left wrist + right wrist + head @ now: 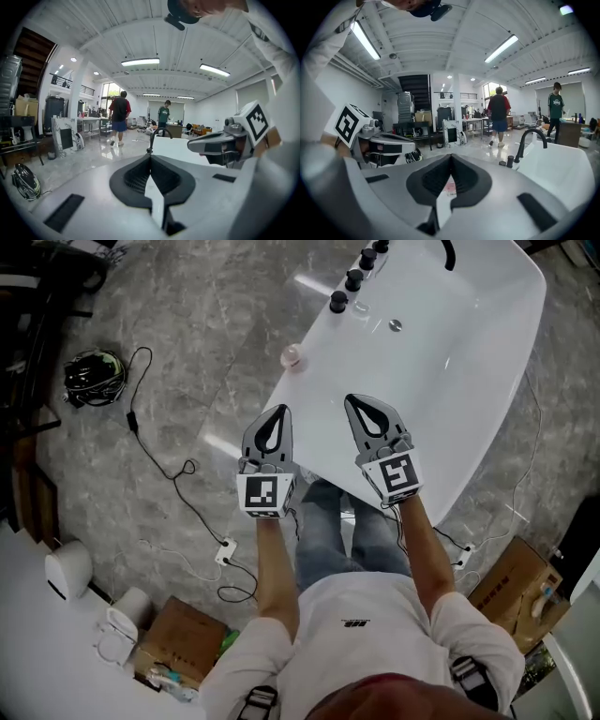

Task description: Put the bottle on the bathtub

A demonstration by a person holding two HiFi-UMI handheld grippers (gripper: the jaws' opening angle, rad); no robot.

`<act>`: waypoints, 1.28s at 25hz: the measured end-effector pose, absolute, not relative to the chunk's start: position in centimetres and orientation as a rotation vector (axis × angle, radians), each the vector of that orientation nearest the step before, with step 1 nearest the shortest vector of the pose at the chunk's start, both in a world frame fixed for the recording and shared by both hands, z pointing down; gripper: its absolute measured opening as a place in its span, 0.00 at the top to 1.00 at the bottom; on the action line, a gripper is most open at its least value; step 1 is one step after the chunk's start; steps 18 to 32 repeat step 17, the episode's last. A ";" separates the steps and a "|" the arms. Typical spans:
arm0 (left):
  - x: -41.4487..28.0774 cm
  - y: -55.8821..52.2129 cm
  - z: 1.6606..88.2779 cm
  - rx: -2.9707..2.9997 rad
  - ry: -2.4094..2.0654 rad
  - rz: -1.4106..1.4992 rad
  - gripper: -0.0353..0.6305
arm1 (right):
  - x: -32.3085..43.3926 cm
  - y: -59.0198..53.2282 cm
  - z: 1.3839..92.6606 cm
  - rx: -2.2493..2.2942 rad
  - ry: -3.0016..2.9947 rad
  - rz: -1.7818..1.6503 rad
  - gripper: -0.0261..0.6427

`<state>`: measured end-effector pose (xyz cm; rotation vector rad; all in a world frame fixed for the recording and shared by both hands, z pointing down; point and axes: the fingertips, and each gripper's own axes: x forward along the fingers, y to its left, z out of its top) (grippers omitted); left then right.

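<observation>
The white bathtub (441, 381) fills the upper right of the head view, and its broad flat rim serves as a shelf; the left gripper (280, 412) and right gripper (352, 400) hang side by side over its near end, each with jaws clenched tip to tip on nothing, probably because neither is needed now; the small pink bottle (292, 355) stands, apparently upright, on the rim's left edge, well apart from both and short of the black tap knobs (338, 302); the placing looks done.

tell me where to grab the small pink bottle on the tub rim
Take the pink bottle round its body, from the near side, left gripper opened first: it seems upright at the bathtub rim's outer edge, nothing crowding it.
</observation>
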<state>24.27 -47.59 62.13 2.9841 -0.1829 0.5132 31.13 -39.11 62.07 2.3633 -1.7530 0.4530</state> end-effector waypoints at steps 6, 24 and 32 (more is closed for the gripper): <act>22.7 -46.1 56.5 3.001 -0.206 0.464 0.94 | 29.4 -38.0 56.0 2.359 -1.801 0.420 0.97; 21.5 -45.3 53.9 3.004 -0.241 0.426 0.94 | 28.8 -36.8 54.2 2.372 -1.802 0.392 0.97; 21.5 -45.3 53.9 3.004 -0.241 0.426 0.94 | 28.8 -36.8 54.2 2.372 -1.802 0.392 0.97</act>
